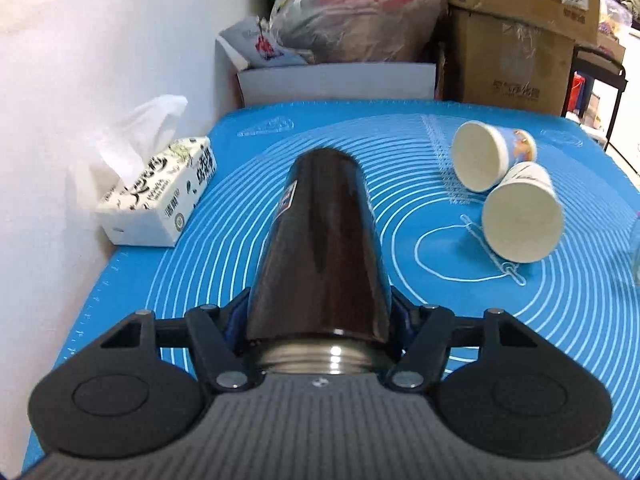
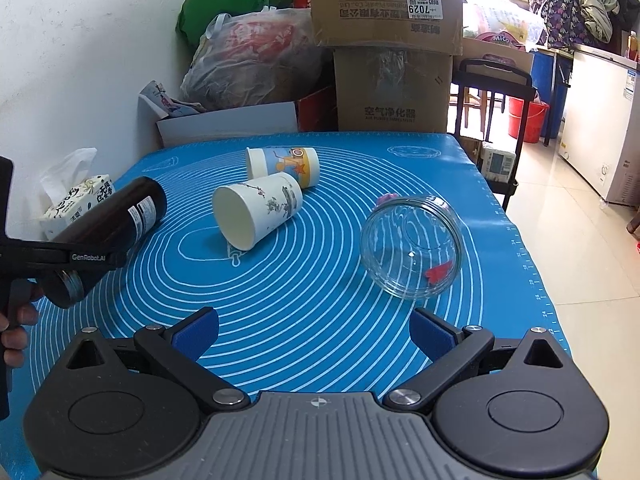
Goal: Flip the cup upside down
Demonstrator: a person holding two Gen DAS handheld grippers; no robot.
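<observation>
My left gripper (image 1: 320, 320) is shut on a dark brown flask cup (image 1: 324, 236) near its threaded steel mouth and holds it above the blue mat (image 1: 200, 220), base pointing away. In the right wrist view the cup (image 2: 116, 220) hangs tilted at the left, held by the left gripper (image 2: 76, 258). My right gripper (image 2: 314, 332) is open and empty over the mat's (image 2: 300, 280) near edge. A clear glass cup (image 2: 412, 248) lies on its side just beyond it to the right.
Two paper cups (image 1: 520, 212) (image 1: 492, 156) lie on their sides on the mat; they also show in the right wrist view (image 2: 260, 208) (image 2: 284, 166). A tissue box (image 1: 160, 196) sits by the white wall. Cardboard boxes (image 2: 392, 40) and bags stand behind the table.
</observation>
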